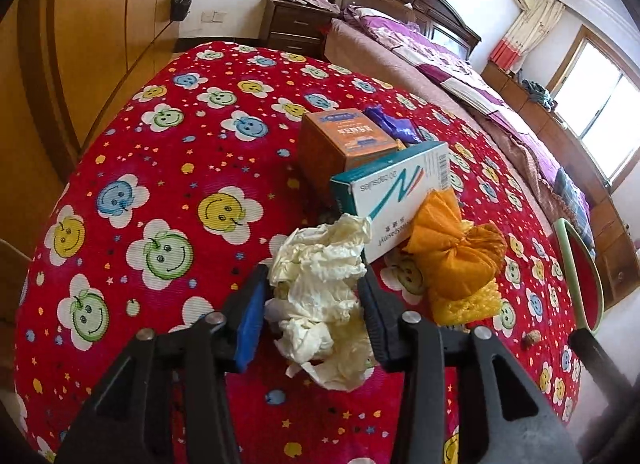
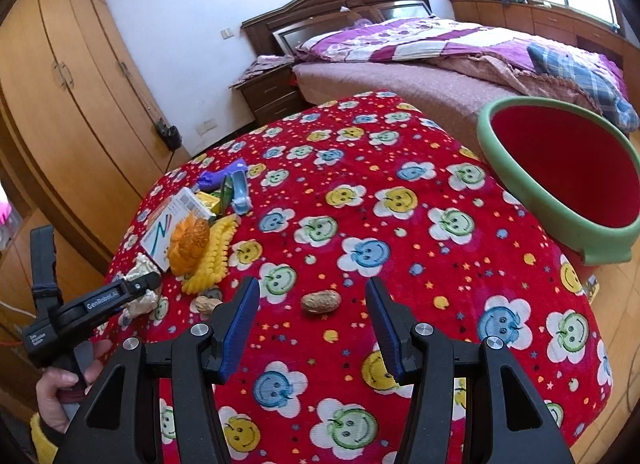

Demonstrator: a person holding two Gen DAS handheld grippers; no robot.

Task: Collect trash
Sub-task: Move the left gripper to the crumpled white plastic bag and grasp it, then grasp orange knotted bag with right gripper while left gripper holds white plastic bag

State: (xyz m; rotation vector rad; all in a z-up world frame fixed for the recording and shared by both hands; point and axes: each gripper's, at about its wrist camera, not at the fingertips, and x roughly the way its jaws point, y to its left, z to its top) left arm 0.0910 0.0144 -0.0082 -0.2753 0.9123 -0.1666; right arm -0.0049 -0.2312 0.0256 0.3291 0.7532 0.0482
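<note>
Two hand-held grippers work over a tabletop (image 2: 360, 167) draped in a red cloth printed with smiling flower faces. Largest item: a red bin with a green rim (image 2: 560, 179), standing at the tabletop's far right edge, mouth tilted toward the right wrist camera. Next, a white and teal cardboard medicine box (image 1: 396, 191) leans against an orange cardboard box (image 1: 340, 139) near the tabletop's middle in the left wrist view. A crumpled orange paper wrapper (image 1: 456, 248) lies just beside the medicine box, with a yellow ridged piece (image 1: 468, 304) touching it. The crumpled cream-white tissue wad (image 1: 320, 296) sits between the fingers of the left hand-held gripper (image 1: 316, 292); both pads meet its sides, so it is grasping the wad. The right hand-held gripper (image 2: 312, 300) is released, jaws apart, with a tan peanut shell (image 2: 321, 301) lying on the cloth between its fingertips, untouched.
</note>
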